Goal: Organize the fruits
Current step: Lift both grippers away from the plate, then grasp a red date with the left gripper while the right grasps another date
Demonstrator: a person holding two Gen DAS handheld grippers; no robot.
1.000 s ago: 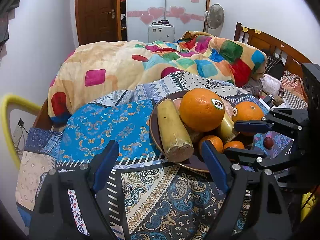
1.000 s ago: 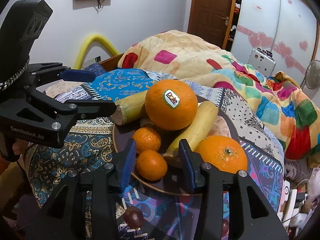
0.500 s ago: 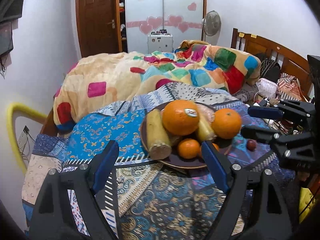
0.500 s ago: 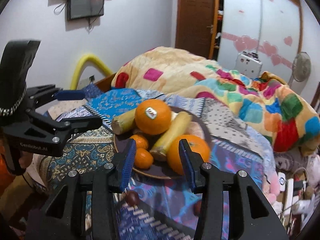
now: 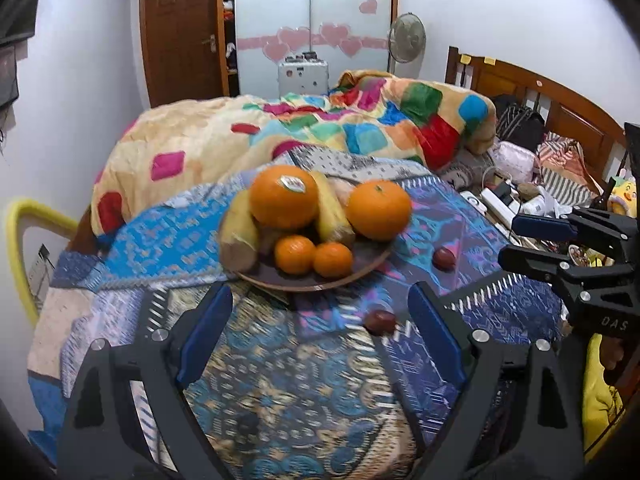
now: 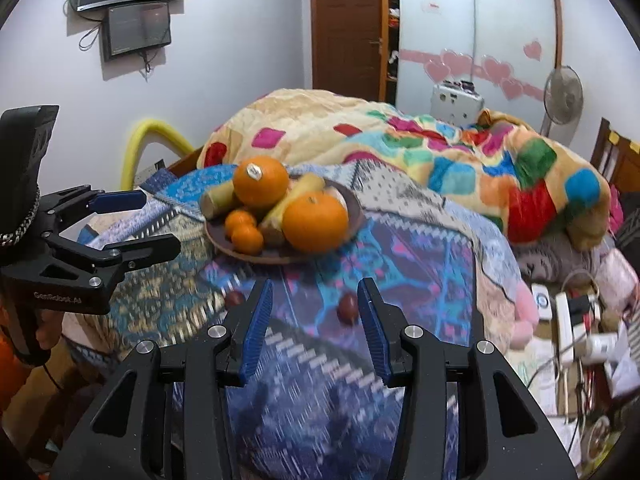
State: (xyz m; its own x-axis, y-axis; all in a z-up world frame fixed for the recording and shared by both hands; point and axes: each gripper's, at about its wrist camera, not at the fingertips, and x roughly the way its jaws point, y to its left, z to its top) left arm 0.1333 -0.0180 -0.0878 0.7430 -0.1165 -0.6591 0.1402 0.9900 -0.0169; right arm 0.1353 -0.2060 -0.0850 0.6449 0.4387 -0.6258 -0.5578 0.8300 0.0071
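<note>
Patterned woven cloth (image 5: pixel 304 360) bears a round brown plate (image 5: pixel 360 268) of smooth oranges (image 5: pixel 378 210).

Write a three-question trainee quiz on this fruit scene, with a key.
1. True or false: both small dark red fruits lie on the plate.
2. How many oranges, large and small, sit on the plate?
3. Multiple choice: the right gripper is
A. shut on an orange
B. open and holding nothing
C. shut on the stalk piece

Key
1. False: one dark red fruit and the other dark red fruit lie on the patterned cloth, off the plate.
2. Four: the stickered large orange, the other large orange and two small oranges.
3. B
</note>
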